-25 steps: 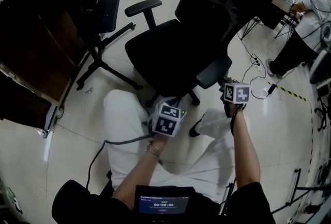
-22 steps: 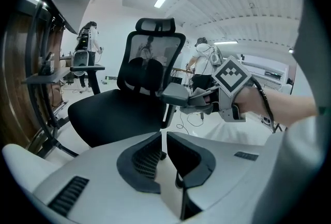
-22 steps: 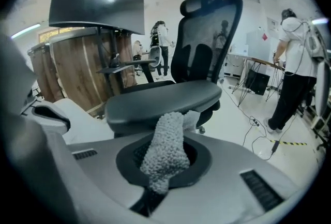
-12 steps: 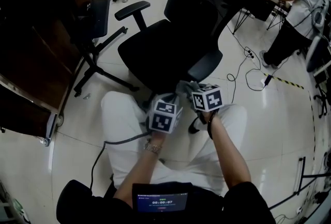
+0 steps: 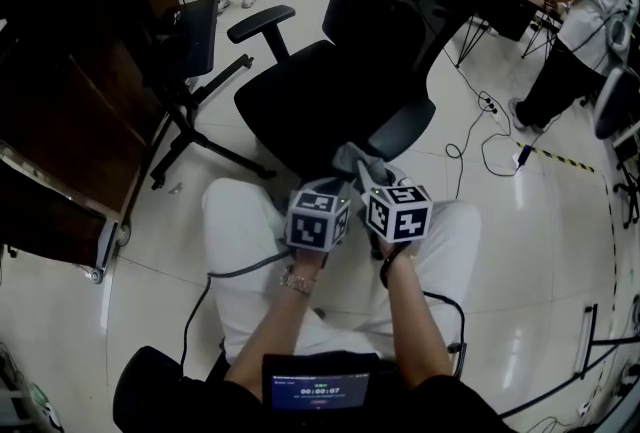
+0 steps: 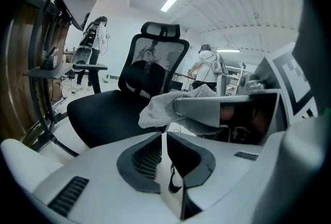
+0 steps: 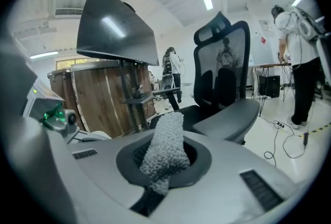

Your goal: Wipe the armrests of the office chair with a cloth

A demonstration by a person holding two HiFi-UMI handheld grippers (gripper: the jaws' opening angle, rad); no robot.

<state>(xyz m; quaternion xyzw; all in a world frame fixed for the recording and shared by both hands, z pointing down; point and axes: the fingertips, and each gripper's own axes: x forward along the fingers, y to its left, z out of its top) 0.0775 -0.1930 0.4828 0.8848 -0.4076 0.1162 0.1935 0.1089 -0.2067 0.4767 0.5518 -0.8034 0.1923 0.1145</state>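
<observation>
The black office chair (image 5: 330, 81) stands in front of me, its left armrest (image 5: 262, 21) far left and its right armrest (image 5: 400, 126) near my grippers. A grey cloth (image 5: 358, 162) sticks up from my right gripper (image 5: 368, 179), which is shut on it just short of the right armrest (image 7: 227, 113). In the right gripper view the cloth (image 7: 164, 150) fills the jaws of the right gripper (image 7: 163, 166). My left gripper (image 5: 335, 189) sits close beside it, to the left, shut with nothing in it. In the left gripper view the cloth (image 6: 163, 105) hangs just past the left gripper (image 6: 163, 140).
A second dark chair (image 5: 195, 36) and a wooden desk (image 5: 70, 101) stand at the left. Cables (image 5: 490, 136) trail over the floor at the right, where a person (image 5: 575, 31) bends at a table. My white-trousered legs (image 5: 240, 231) lie below the grippers.
My right gripper has swung left from beside the right armrest to next to my left gripper, with the cloth in it. The left gripper has barely moved.
</observation>
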